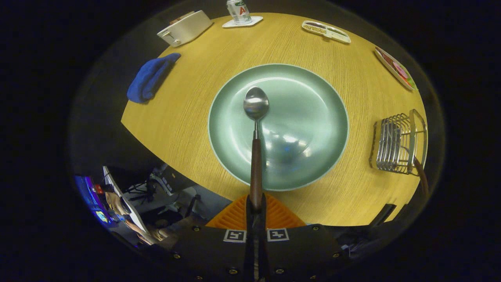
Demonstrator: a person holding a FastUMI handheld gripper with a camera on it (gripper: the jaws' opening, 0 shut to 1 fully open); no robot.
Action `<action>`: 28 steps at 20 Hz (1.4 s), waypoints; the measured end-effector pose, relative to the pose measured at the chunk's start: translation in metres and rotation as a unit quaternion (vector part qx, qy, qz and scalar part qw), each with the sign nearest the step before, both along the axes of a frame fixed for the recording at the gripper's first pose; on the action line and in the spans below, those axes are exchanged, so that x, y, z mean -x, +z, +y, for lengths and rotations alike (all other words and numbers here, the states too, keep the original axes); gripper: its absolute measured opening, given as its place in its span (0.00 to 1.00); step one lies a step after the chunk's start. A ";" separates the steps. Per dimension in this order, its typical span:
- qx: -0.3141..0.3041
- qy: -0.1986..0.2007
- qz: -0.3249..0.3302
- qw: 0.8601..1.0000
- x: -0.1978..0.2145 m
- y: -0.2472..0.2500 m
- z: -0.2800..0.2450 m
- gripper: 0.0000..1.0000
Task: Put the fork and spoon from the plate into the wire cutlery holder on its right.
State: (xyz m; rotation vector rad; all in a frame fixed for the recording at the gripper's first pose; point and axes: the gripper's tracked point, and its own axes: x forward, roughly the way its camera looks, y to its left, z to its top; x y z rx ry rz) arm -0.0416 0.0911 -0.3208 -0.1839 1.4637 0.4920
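Gripper (pixel 256 209) fingers clenched on the wooden handle end of the spoon (pixel 256 129). Spoon extends straight ahead, bowl up, over the green plate (pixel 313 156). Plate sits on a wood table (pixel 188 113). Wire cutlery holder (pixel 395 147) stands right of the plate, a brown handle leaning out of it.

Spoon (pixel 255 117) over plate (pixel 313 98) ahead of claw (pixel 256 209); wire holder (pixel 393 147) to plate's right.
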 end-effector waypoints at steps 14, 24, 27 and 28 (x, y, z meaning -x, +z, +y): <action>-0.022 0.009 -0.016 1.000 -0.014 0.050 -0.044 0.05; -0.043 -0.018 -0.029 0.998 -0.037 0.098 -0.070 0.05; -0.043 -0.020 -0.034 0.998 -0.040 0.119 -0.086 0.05; -0.039 -0.020 -0.036 0.998 -0.040 0.125 -0.095 0.05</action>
